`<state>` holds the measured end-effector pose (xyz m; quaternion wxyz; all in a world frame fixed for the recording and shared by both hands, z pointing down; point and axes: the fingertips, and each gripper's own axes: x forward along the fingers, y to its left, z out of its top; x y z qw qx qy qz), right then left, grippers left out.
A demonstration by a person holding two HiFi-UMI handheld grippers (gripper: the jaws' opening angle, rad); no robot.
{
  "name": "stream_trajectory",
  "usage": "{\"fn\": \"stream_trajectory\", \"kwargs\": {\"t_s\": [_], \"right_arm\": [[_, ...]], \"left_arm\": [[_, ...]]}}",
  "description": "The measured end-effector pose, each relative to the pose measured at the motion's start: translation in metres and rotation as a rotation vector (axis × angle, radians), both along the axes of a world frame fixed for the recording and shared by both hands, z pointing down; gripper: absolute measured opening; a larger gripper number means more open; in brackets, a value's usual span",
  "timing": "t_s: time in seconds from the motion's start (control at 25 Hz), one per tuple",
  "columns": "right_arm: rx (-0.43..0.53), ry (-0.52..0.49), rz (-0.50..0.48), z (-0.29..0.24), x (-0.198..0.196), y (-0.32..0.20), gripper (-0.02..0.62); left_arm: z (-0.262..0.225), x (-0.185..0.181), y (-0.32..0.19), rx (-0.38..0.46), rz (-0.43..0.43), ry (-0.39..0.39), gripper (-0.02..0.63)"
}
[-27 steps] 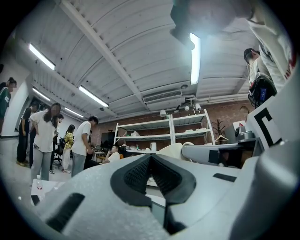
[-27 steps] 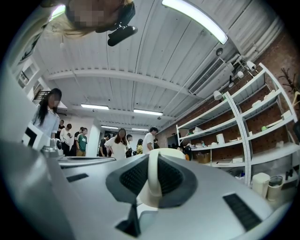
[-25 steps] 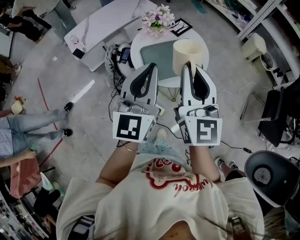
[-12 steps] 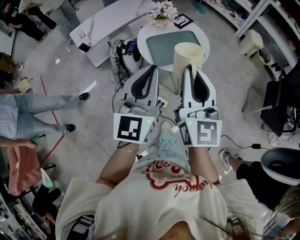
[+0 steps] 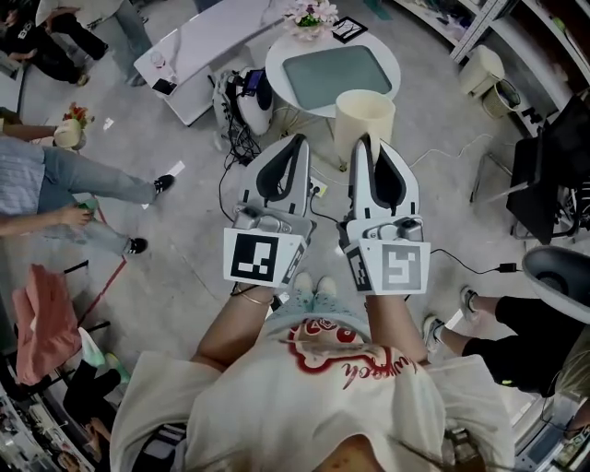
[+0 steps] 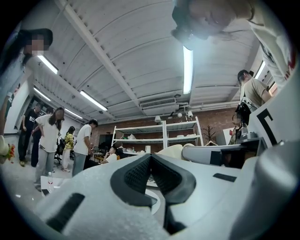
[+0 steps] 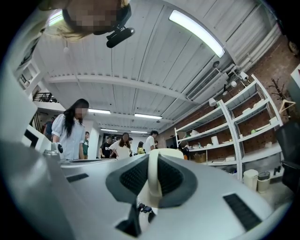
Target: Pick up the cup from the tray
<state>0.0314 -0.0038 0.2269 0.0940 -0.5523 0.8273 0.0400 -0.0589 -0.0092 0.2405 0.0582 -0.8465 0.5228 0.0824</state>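
Note:
A tall cream cup (image 5: 363,120) hangs above the grey floor, off the table. My right gripper (image 5: 368,140) is shut on its wall; in the right gripper view the cup's wall (image 7: 154,180) stands pinched between the dark pads. The grey-green tray (image 5: 337,70) lies bare on the round white table (image 5: 385,57) beyond the cup. My left gripper (image 5: 297,140) floats beside the right one, jaws together with nothing in them. The left gripper view shows its closed pads (image 6: 136,176) and a bit of the cup (image 6: 171,151) to the right.
A flower bunch (image 5: 310,13) and a dark card (image 5: 350,29) sit at the table's far edge. A white bench (image 5: 198,41) stands at upper left, cables (image 5: 241,138) trail on the floor. People (image 5: 64,180) stand at left, a chair (image 5: 562,277) at right, shelves (image 7: 234,126) behind.
The table and tray have slid farther up and away in the head view. The cup, still gripped, has come off the table's edge and now hangs over the floor. Both grippers stay side by side.

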Motion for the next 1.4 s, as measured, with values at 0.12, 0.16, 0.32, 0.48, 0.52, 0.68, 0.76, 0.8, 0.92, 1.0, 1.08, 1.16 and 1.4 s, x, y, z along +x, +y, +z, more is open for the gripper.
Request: {"fn": "stream_trajectory", "kwargs": {"t_s": [0.12,0.16,0.32,0.48,0.52,0.68,0.76,0.8,0.92,1.0,1.08,1.16,1.4], "right_arm": [[0.002,0.006,-0.005,-0.001,0.005,0.008,0.051],[0.007,0.006,-0.008,-0.003,0.006,0.009,0.051],[0.014,0.009,-0.014,-0.007,0.013,0.015,0.051],[0.017,0.015,-0.019,-0.008,0.019,0.021,0.051],[0.014,0.014,-0.021,-0.007,0.018,0.021,0.051],[0.008,0.013,-0.025,-0.005,0.017,0.023,0.051],[0.009,0.013,-0.030,-0.005,0.016,0.025,0.051],[0.010,0.013,-0.031,-0.005,0.015,0.025,0.051],[0.013,0.015,-0.034,-0.006,0.014,0.027,0.051],[0.015,0.016,-0.034,-0.007,0.014,0.027,0.051],[0.013,0.016,-0.032,-0.007,0.015,0.027,0.051],[0.012,0.016,-0.031,-0.007,0.015,0.028,0.051],[0.016,0.018,-0.040,-0.010,0.011,0.030,0.051]], "left_arm": [[-0.002,0.003,0.008,0.003,-0.009,0.007,0.008],[-0.004,0.004,0.008,0.008,-0.011,0.008,0.008],[-0.006,0.014,0.015,0.005,-0.005,0.011,0.008],[-0.010,0.022,0.021,0.015,-0.006,0.009,0.008],[-0.010,0.022,0.021,0.015,-0.009,0.010,0.008],[-0.009,0.019,0.022,0.014,-0.017,0.011,0.008],[-0.010,0.018,0.023,0.015,-0.019,0.012,0.008],[-0.010,0.018,0.024,0.016,-0.019,0.012,0.008],[-0.011,0.019,0.025,0.018,-0.017,0.012,0.008],[-0.011,0.020,0.026,0.018,-0.014,0.012,0.008],[-0.011,0.021,0.026,0.017,-0.011,0.012,0.008],[-0.010,0.021,0.027,0.016,-0.008,0.011,0.008],[-0.013,0.022,0.029,0.017,-0.001,0.017,0.008]]}}
